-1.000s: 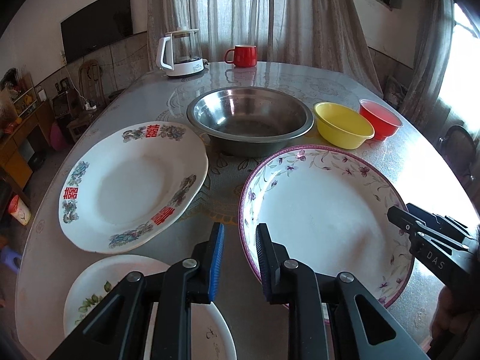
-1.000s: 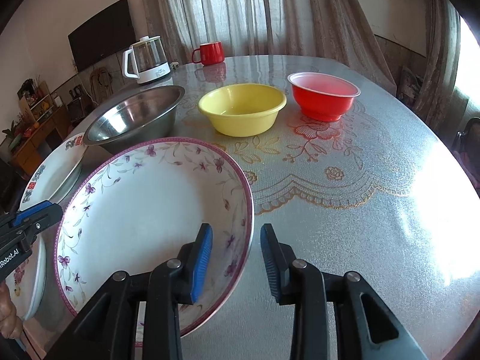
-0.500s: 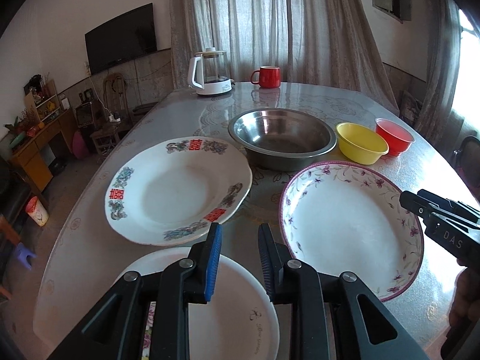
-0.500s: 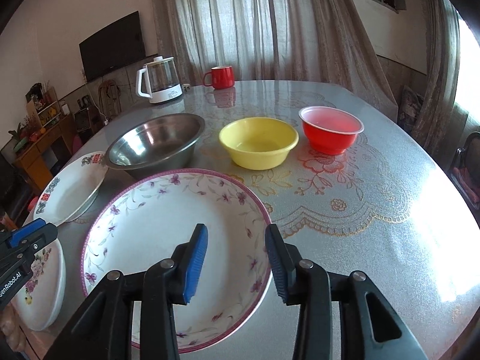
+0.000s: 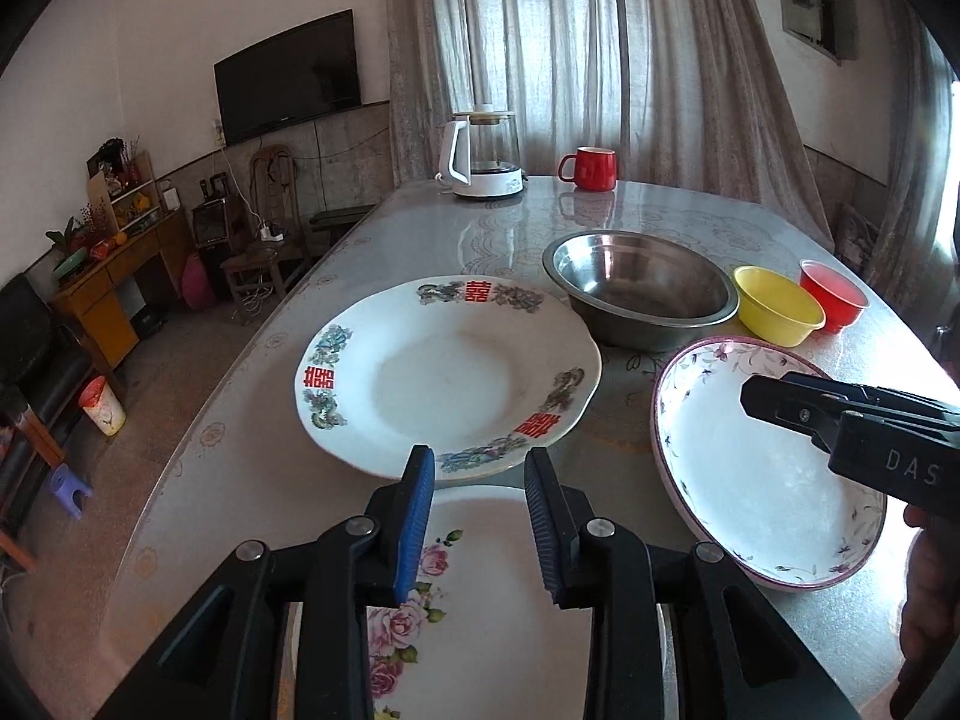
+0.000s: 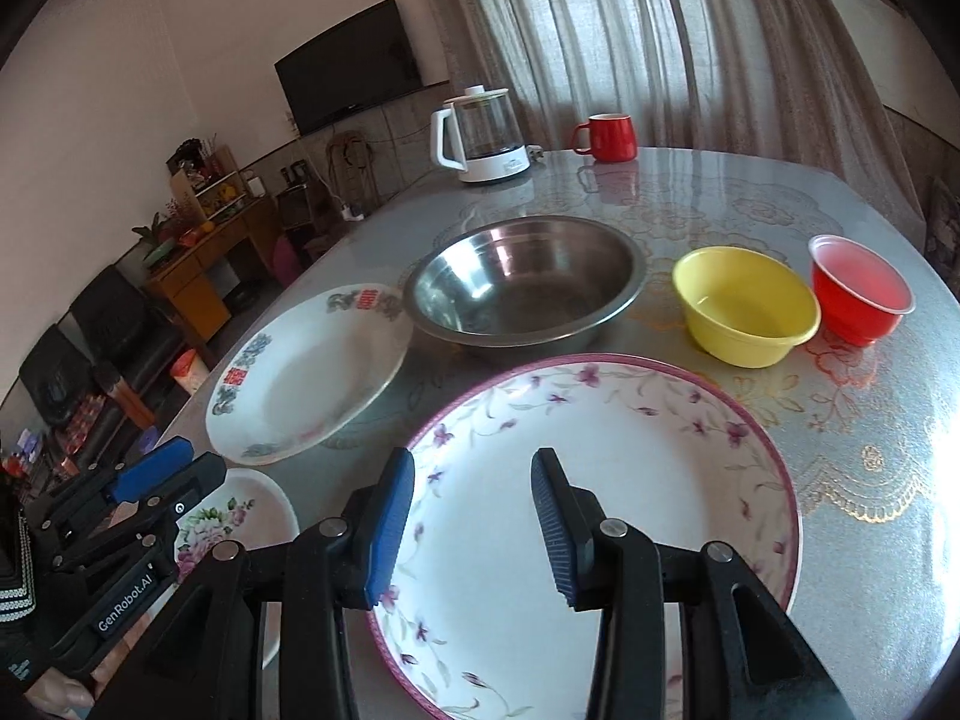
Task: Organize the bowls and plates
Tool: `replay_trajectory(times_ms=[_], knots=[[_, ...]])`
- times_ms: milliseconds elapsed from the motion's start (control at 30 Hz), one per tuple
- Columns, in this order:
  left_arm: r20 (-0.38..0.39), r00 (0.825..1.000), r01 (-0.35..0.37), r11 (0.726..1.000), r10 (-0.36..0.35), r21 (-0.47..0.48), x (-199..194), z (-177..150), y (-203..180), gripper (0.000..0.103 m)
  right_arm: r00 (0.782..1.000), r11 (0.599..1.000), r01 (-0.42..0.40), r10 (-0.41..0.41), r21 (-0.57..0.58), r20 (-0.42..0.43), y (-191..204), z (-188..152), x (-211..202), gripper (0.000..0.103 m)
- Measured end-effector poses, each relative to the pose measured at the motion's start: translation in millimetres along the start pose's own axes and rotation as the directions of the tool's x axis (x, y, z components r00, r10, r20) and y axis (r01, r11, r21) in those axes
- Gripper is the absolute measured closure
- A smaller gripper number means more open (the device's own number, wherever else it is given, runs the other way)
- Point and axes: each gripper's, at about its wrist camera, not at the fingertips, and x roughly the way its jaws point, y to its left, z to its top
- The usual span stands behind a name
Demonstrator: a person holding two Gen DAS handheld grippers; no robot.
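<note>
I am guiding two hand-held claws above a round table (image 6: 870, 450) set with three plates and three bowls, none stacked yet. I judge the step in hand is choosing the first plate to lift. To do it well, I would bring one finger over a plate's rim and the other under its edge at the near side, close firmly, and lift level, since glazed plates look slippery and heavy for a rim pinch.

My left claw (image 5: 479, 522) hangs over the rose plate (image 5: 498, 618), which lies directly beneath its fingers. Its jaws are opening, parted to a modest gap, with nothing between them and no contact that I can see. Just beyond its tips sits the white plate with red characters (image 5: 447, 375), and past that to the right the steel bowl (image 5: 639, 288).

My right claw (image 6: 473, 525) hovers over the purple-flowered plate (image 6: 606, 480), also parted to a moderate gap and empty, touching nothing. Ahead of it are the steel bowl, then to the right the yellow bowl (image 6: 744, 309) and the red bowl (image 6: 858, 294), side by side and almost touching.
</note>
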Motion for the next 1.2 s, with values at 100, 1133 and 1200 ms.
replay_trajectory(times_ms=[100,1133,1200], knots=[[-0.001,1.000,-0.008,1.000,0.008,-0.010,1,-1,7,0.070,0.999,1.000,-0.029,0.029,-0.009,-0.017,10,4,10,0.062],[-0.165,0.976,0.100,0.963,-0.144,-0.248,133,50,143,0.055,0.966,0.994,-0.112,0.109,0.002,-0.233,43,50,131,0.058],[-0.170,0.969,0.133,0.958,-0.180,-0.255,142,53,142,0.056,0.963,0.992,-0.127,0.124,0.002,-0.239,46,50,136,0.058]])
